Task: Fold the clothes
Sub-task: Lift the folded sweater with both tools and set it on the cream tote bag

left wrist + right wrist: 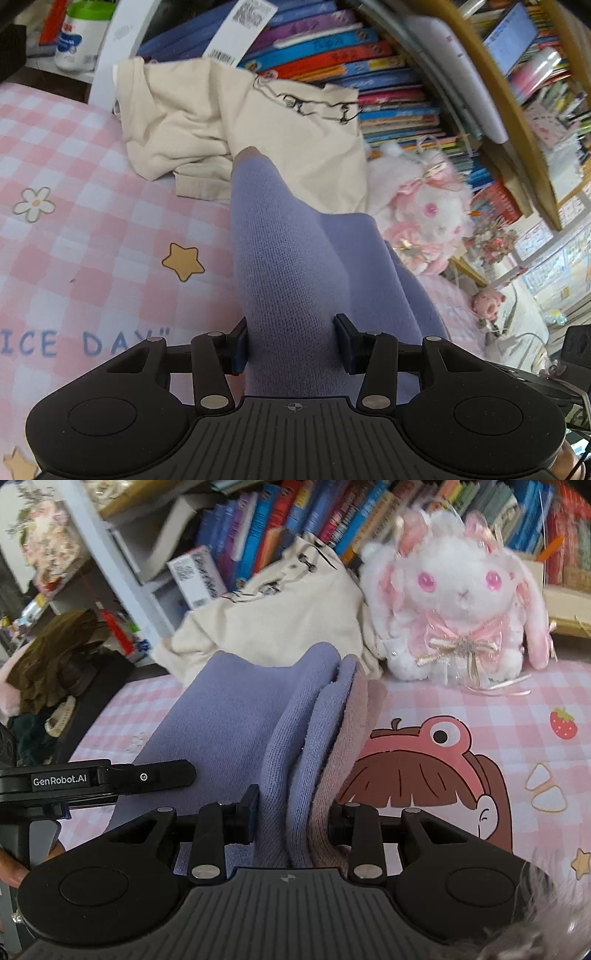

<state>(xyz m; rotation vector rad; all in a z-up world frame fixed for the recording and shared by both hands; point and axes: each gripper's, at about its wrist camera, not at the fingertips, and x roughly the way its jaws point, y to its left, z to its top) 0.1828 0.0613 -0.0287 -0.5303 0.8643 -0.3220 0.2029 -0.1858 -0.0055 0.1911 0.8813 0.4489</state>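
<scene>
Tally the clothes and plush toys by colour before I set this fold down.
Purple garment: 1, clamped in both grippers (left, right)
Cream garment: 1
White-pink plush rabbit: 1
Small pink plush: 1
Total: 4

Pink checked bedsheet (535, 701) with cartoon prints; crammed bookshelf (295, 513) behind; white plush rabbit (458, 602) against books.

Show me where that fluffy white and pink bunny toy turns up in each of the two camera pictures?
Left wrist view: the bunny toy sits at the right, lying tilted beside the bookshelf, right of the purple garment.
Right wrist view: the bunny toy sits upright at upper right, in front of the books.
Shared landmark: the cream shirt, crumpled just left of the bunny in both.
</scene>
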